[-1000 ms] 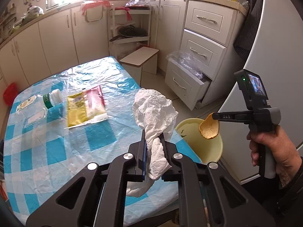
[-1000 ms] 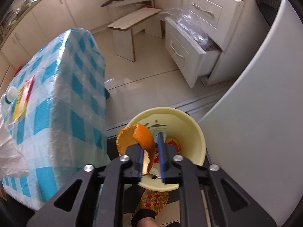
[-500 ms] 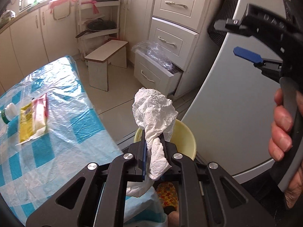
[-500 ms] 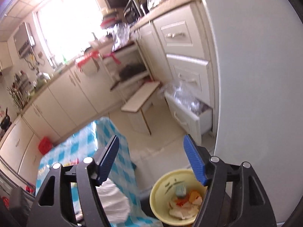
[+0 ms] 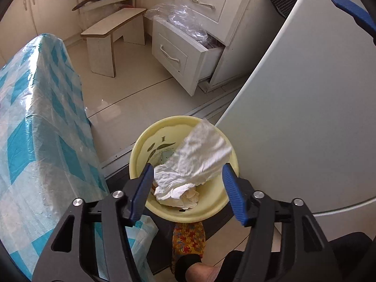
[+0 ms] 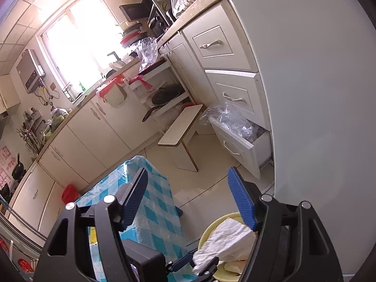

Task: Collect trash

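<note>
A crumpled white tissue [image 5: 192,166] lies in the yellow bin [image 5: 211,209] on the floor, partly draped over its far rim. My left gripper [image 5: 188,188] hangs open just above the bin, its blue pads either side of the tissue and apart from it. My right gripper [image 6: 188,197] is open and empty, raised higher and tilted; one of its blue fingers [image 5: 354,11] shows at the top right of the left wrist view. The bin [image 6: 211,230] and tissue [image 6: 225,242] also show at the bottom of the right wrist view.
The table with a blue checked cloth [image 5: 35,141] stands to the left of the bin. A grey fridge door [image 5: 305,117] is close on the right. An open drawer with plastic bags [image 5: 185,44] and a small stool [image 5: 110,33] stand beyond. A person's slipper [image 5: 188,237] is below the bin.
My left gripper moved over the bin, opened and let go of the tissue, which dropped into it. My right gripper let go of the orange peel earlier, then rose and stayed open.
</note>
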Tool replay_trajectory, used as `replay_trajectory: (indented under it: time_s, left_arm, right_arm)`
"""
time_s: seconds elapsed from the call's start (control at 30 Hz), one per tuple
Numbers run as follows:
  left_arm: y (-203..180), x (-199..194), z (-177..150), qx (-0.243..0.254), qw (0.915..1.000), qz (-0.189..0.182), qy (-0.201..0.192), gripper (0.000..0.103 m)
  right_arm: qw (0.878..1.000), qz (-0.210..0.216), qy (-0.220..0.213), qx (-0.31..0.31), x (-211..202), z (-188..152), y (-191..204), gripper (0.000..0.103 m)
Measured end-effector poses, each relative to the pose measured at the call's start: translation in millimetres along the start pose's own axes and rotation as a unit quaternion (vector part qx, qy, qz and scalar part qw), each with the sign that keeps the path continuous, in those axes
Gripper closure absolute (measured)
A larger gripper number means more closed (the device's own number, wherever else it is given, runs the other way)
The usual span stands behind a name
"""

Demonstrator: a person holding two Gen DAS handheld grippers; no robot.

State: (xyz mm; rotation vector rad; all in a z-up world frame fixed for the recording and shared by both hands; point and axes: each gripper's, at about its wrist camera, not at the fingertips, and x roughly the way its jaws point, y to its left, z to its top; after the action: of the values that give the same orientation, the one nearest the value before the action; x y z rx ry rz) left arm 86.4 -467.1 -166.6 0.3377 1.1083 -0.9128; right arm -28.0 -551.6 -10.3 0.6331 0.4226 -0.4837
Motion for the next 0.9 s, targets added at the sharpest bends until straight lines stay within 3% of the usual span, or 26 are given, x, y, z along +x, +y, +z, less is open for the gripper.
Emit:
replay_trajectory:
  time_s: [0.2, 0.33, 0.6, 0.9]
  left_arm:
    - [17, -31, -7, -0.022, 0.9996, 0.001, -0.016, 0.035]
    - [32, -72, -23, -0.027, 0.9974, 0.043, -0.052, 0.024]
    - [87, -146, -62, -0.077, 0.9869, 0.110, -0.090, 0.021]
    - [142, -190, -100, -0.117, 0.9774, 0.140, -0.107, 0.019]
  right_arm:
    - [1.000, -0.002, 0.000, -0.001, 1, -1, 2, 0.035]
    - [1.000, -0.008, 0.008, -0.011, 6, -4, 8, 0.034]
    - [0.998, -0.012, 0.028, -0.053, 19, -18, 38, 0.030]
    - [0.992, 0.000, 0.049, -0.113, 36, -41, 84, 0.025]
